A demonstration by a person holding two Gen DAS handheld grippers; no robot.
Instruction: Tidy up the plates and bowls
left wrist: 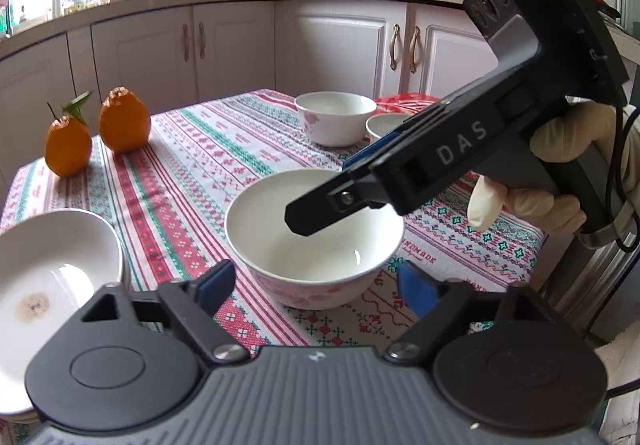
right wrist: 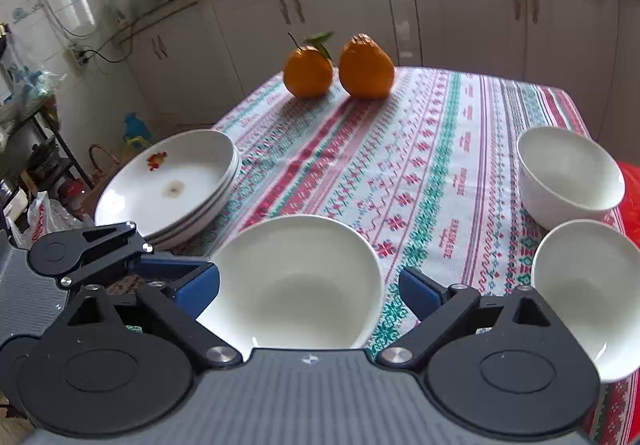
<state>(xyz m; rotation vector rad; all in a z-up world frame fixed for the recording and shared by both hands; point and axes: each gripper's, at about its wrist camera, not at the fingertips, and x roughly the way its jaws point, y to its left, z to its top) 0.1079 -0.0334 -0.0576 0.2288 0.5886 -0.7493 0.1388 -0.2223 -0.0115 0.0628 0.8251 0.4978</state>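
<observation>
A white bowl (left wrist: 316,249) with pink flowers on its outside stands on the striped tablecloth (left wrist: 192,173), near the front edge. My left gripper (left wrist: 316,289) is open just in front of it, with the blue pads (left wrist: 216,285) wide on either side and clear of the bowl. My right gripper (right wrist: 310,291) hangs open over the same bowl (right wrist: 296,285), pads (right wrist: 420,293) apart from the rim; in the left wrist view it reaches in from the right (left wrist: 332,189). Two more white bowls (right wrist: 568,173) (right wrist: 584,297) stand to the right. A stack of white plates (right wrist: 172,185) sits at the left.
Two oranges (right wrist: 308,73) (right wrist: 366,67) stand at the table's far side. A gloved hand (left wrist: 560,149) holds the right gripper. Kitchen cabinets (left wrist: 340,41) and a cluttered counter run behind the table. Something red (right wrist: 632,197) lies at the right edge.
</observation>
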